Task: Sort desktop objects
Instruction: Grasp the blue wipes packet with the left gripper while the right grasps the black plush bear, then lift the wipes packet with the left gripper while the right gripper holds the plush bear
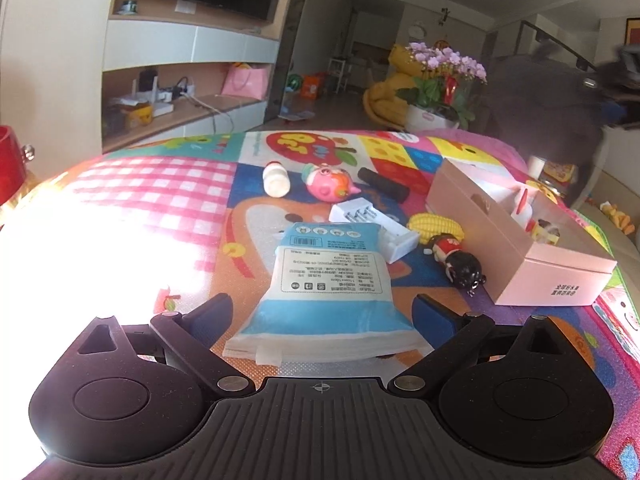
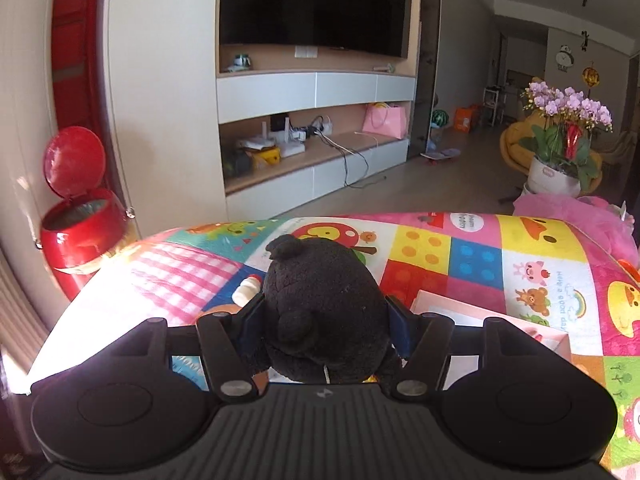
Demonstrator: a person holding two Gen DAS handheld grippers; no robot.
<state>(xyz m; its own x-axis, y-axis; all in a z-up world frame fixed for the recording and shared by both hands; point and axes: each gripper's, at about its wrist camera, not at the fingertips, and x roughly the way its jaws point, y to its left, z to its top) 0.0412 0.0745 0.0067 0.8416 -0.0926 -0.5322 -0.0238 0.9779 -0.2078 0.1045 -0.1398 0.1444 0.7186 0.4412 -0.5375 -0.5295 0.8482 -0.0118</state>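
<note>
Left tool (image 1: 322, 312) was spread wide, jaws either side of the blue-white wipes pack (image 1: 328, 280) lying flat on the colourful mat (image 1: 160, 184), pads clear of it. Beyond the pack: white plastic holder (image 1: 372, 220), toy corn (image 1: 436, 226), black-red figurine (image 1: 456, 260), pink open box (image 1: 516, 236) to the right; farther back a small white bottle (image 1: 276, 178), pink toy (image 1: 328, 180), dark cylinder (image 1: 382, 184). Right tool (image 2: 326, 320) was clamped on a black plush toy (image 2: 324, 300), lifted above the mat.
</note>
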